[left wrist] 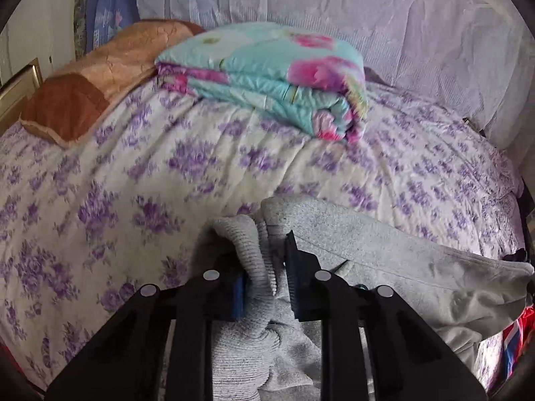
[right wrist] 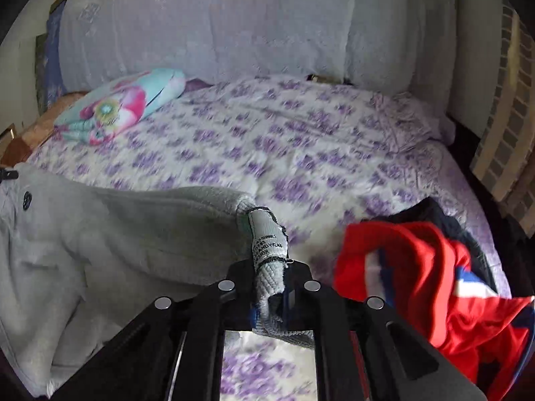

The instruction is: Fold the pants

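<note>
The grey sweatpants (left wrist: 384, 250) are held above a bed with a purple-flowered cover (left wrist: 167, 173). My left gripper (left wrist: 264, 267) is shut on a ribbed grey cuff (left wrist: 247, 247) of the pants, and the fabric runs off to the right. In the right wrist view my right gripper (right wrist: 271, 287) is shut on the other ribbed cuff (right wrist: 267, 277), which carries a printed label. The pants (right wrist: 117, 234) stretch away to the left from it.
A folded turquoise and pink quilt (left wrist: 267, 77) lies at the back of the bed, with a brown blanket (left wrist: 100, 83) to its left. A red, white and blue garment (right wrist: 418, 277) lies at the right on the flowered cover (right wrist: 301, 140). A white curtain (right wrist: 234, 23) hangs behind.
</note>
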Demonstrator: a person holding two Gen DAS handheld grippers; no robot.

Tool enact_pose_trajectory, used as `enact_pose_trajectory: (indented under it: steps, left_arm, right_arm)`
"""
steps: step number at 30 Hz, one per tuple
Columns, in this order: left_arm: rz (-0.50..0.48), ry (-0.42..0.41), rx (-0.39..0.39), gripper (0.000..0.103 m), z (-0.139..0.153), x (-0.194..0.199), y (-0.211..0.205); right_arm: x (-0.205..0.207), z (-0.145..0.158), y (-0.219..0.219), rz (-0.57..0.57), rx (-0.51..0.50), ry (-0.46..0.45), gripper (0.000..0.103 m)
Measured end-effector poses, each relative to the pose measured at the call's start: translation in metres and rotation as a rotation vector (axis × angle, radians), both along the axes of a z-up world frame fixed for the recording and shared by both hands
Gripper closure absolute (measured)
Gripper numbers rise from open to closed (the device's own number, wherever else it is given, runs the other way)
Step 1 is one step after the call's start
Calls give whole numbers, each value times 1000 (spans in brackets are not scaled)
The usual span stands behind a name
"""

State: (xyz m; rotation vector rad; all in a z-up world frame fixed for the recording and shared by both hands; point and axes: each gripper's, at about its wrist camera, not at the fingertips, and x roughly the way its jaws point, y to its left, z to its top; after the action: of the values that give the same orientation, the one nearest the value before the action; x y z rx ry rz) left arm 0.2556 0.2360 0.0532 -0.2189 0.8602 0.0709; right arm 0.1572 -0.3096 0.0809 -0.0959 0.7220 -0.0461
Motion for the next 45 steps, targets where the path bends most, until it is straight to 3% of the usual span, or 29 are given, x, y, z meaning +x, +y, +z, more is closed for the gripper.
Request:
enact_pose_trajectory:
  steps: [3, 6, 8, 9, 10, 11, 12, 13, 14, 16, 17, 18, 19, 21, 23, 27, 29, 32, 35, 36, 37, 38, 39, 41, 43, 44, 45]
  left_arm:
    - [2, -69, 25, 84, 30, 18, -8]
    - [20, -61, 23, 84, 37, 57, -11]
    - [9, 29, 24, 81, 15, 96, -16]
    - [9, 98, 34, 74, -7, 113, -18]
    - [7, 190, 45, 63, -34, 131, -20]
    - [35, 292, 80, 47, -63, 145, -19]
    - [72, 364, 112, 41, -85, 153, -16]
    - [81, 384, 100, 38, -95, 156, -13]
    - [91, 365, 77, 36, -94, 154, -10]
    - [89, 326, 10, 33, -80, 147, 0]
    - [88, 306, -22, 33, -69, 142, 7]
    - [96, 276, -46, 33, -55, 135, 16]
    - [108, 246, -68, 32, -40, 127, 24]
    - [138, 177, -117, 30, -7, 101, 43]
    - [167, 114, -134, 25, 20, 64, 55]
    - [119, 70, -81, 18, 33, -7, 52]
    - [123, 98, -90, 17, 15, -38, 52]
    - [141, 189, -171, 18, -31, -72, 54]
    - [114, 228, -260, 18, -66, -86, 41]
    - [100, 225, -292, 18, -73, -87, 34]
    - [83, 220, -324, 19, -80, -88, 24]
    - [63, 213, -353, 22, -83, -86, 14]
    - [40, 203, -372, 27, -86, -85, 2]
    - [5, 189, -334, 36, -84, -75, -21]
    - [-6, 167, -356, 64, -81, -70, -28]
    - [-2, 153, -399, 85, -78, -68, -23]
    - [-1, 137, -432, 88, -75, -69, -20]
  right_arm:
    - [29, 20, -18, -42, -4, -47, 93]
    - [65, 22, -36, -61, 22, -21, 93]
    - [97, 4, -42, -87, 37, 31, 92]
    - [116, -13, -41, -93, 24, 77, 86]
    - [134, -34, -39, -108, -12, 127, 69]
    - [147, -56, -35, -135, -67, 163, 60]
    - [154, -75, -31, -189, -161, 172, 57]
    - [155, -88, -27, -236, -244, 168, 57]
    - [152, -93, -23, -251, -281, 157, 57]
    - [132, -80, -21, -246, -229, 72, 51]
    - [117, -68, -22, -240, -186, 22, 44]
    - [101, -54, -23, -225, -134, -18, 29]
    - [83, -43, -23, -200, -74, -42, 22]
    - [49, -29, -20, -123, 37, -46, 21]
    - [18, -30, -5, -35, 85, 7, 21]
    - [-33, -64, 40, 95, 19, 99, 27]
    - [-45, -85, 54, 111, 45, 145, 33]
    - [-50, -108, 69, 118, 162, 201, 39]
    - [-57, -120, 86, 114, 205, 204, 43]
    - [-57, -123, 90, 124, 213, 203, 57]
    - [-57, -124, 97, 150, 222, 213, 78]
    - [-58, -122, 101, 176, 225, 219, 82]
    - [-60, -120, 106, 190, 195, 210, 92]
    - [-63, -114, 107, 215, 196, 195, 94]
    - [-69, -97, 92, 195, 238, 160, 96]
    - [-76, -84, 81, 192, 261, 125, 97]
    - [-84, -69, 70, 189, 284, 92, 98]
